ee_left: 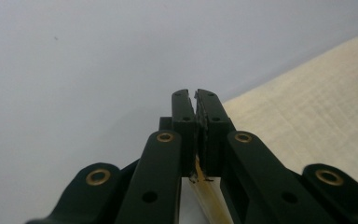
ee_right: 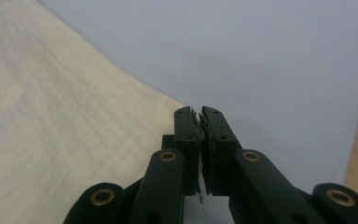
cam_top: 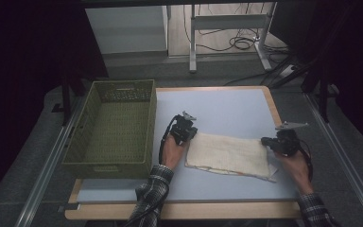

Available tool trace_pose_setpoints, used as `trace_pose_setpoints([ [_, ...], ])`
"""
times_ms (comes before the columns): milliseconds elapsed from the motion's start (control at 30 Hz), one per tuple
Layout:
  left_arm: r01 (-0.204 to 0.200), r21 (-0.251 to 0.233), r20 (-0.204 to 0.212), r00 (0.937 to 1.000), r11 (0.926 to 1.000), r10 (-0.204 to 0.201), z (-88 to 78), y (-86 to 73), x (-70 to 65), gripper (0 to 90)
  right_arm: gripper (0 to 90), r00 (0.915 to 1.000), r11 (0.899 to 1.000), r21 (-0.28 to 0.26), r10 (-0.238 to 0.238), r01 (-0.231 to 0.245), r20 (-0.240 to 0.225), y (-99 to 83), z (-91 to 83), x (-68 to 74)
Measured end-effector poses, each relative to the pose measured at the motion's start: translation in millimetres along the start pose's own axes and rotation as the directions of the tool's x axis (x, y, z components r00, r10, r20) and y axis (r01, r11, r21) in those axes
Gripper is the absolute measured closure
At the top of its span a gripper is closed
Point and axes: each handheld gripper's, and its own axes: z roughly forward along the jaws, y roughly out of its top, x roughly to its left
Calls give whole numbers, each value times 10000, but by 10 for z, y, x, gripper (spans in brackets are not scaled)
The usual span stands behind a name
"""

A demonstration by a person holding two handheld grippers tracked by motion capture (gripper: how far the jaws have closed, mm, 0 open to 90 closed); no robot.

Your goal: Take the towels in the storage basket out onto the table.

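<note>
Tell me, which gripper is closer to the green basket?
The left gripper, at the cloth's basket-side end. The right gripper is at the cloth's far end.

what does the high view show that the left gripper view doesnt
High view alone: the green basket left of the folded cream cloth, the right tool at the cloth's right end, the person's forearms, the floor and cables beyond the table.

Left gripper view alone: the left tool up close, jaws pressed together, with a sliver of cream cloth edge caught low between them.

Both: the left tool at the cloth's left end, the cloth and the pale blue tabletop.
</note>
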Motion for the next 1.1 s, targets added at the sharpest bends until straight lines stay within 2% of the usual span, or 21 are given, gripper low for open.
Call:
trace_pose_setpoints([
  [100, -309, 8, -313, 9990, 9995, 309, 20, 23, -26, 874, 854, 10000, 10000, 47, -18, 17, 87, 64, 66, -40],
  [267, -386, -319, -428, 9984, 9987, 372, -87, 5, -63, 871, 852, 10000, 9997, -241, -73, 73, -11, 71, 1, -8],
  [467, -608, -692, -353, 9977, 9957, 584, -264, -70, -154, 866, 850, 9995, 9970, -771, -88, 63, -320, -21, -169, 37],
  [700, -771, -1087, -78, 9970, 9911, 767, -507, -210, -286, 864, 849, 9972, 9920, -1223, -390, 309, -645, -123, -404, 155],
  [967, -1160, -1214, 190, 9927, 9858, 1191, -675, -430, -439, 862, 849, 9921, 9893, -1389, -595, 439, -1104, -314, -626, 317],
  [1100, -1295, -1191, 335, 9904, 9844, 1343, -720, -556, -505, 860, 847, 9880, 9902, -1292, -715, 538, -1369, -450, -689, 420],
])
